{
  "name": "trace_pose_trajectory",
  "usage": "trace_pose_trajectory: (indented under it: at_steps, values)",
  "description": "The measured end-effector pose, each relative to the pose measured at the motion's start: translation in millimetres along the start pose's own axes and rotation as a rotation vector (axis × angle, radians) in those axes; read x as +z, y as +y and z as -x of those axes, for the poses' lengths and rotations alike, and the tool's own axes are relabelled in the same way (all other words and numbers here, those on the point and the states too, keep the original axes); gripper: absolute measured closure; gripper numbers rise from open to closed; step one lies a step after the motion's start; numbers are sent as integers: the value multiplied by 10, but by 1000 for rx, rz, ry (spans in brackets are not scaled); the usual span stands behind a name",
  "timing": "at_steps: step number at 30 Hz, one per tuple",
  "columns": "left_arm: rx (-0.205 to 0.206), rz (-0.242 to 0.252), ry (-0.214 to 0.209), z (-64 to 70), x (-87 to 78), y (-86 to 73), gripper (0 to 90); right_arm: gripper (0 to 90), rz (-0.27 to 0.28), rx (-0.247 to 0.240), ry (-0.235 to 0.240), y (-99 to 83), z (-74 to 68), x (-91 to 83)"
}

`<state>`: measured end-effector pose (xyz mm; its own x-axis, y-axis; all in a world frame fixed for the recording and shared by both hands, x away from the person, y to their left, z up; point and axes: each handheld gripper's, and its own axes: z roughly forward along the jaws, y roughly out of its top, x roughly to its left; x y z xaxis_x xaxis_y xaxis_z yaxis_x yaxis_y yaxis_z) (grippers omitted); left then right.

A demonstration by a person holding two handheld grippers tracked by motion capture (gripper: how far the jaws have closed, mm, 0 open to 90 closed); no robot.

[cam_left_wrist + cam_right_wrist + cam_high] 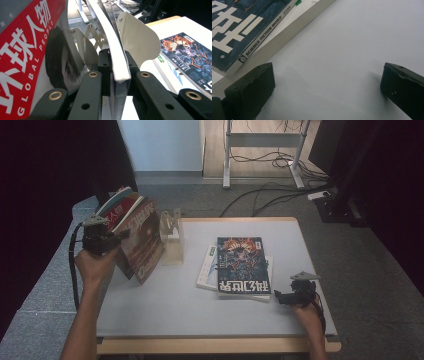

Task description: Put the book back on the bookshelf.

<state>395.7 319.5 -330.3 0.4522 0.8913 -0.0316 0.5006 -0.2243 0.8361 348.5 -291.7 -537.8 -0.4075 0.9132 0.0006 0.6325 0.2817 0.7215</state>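
Left tool (121,235) was clamped on the edge of a magazine (117,57), its 2 black jaws pressed against either face of the thin, curved stack of pages, as the left gripper view showed. That magazine (142,240) stood tilted at the left end of the counter (165,305), leaning among several others; just beside it in the left gripper view was a red-covered magazine (22,57) printed with "GLOBAL PEOPLE". A pale metal rack (171,237) with rounded divider plates (138,40) stood just to the right of the held magazine, its plates rising behind the jaws.

Right tool (276,297) rested low at the counter's near right side, its jaws well apart with bare counter (352,50) between them. It sat just beside the near right corner of a dark blue science fiction magazine (243,265), whose spine (265,32) read "SCIENCE FICTION WORLD". This magazine lay flat on top of a white booklet (207,267) near the middle of the counter, well apart from the rack.
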Motion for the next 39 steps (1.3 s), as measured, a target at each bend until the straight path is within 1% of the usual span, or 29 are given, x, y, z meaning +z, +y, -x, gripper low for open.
trace_pose_trajectory:
  at_steps: [2, 3, 4, 5, 10, 15, 18, 21, 24, 30, 34, 39]
  values:
    - [4, -11, 1, 12, 2, 21, 818, 0, 0, 1, 0, 0, -1, 0]
    - [-3, -11, -2, 18, 1, 30, 833, 0, 0, 2, 0, 0, -1, 0]
    - [-3, -6, 7, 31, -1, 35, 838, 0, 0, 2, 0, 0, -1, 0]
    - [-1, 0, 17, 44, -1, 40, 841, 0, 0, 2, 0, 0, -1, 0]
    - [-20, 43, 33, 56, 25, 62, 845, 0, 0, 2, 0, 0, -1, -1]
    - [-21, 72, 55, 73, 59, 108, 846, 0, 0, 3, 1, 0, -1, 0]
    - [-39, 95, 60, 63, 70, 145, 846, 0, 1, 1, 0, 0, 1, 0]
    - [-47, 108, 76, 55, 106, 164, 846, 0, 1, 1, 0, 0, 1, 0]
    - [-49, 117, 96, 60, 181, 148, 845, 0, 1, 1, 1, 0, 1, 0]
    - [-50, 142, 127, 62, 274, 92, 845, 0, 1, 0, 1, 0, 2, 0]
    - [-42, 141, 139, 43, 329, 47, 843, 0, 1, 1, 1, 0, 2, 0]
    - [-68, 158, 151, 6, 349, -8, 836, 0, 1, 1, 1, 0, 1, 0]
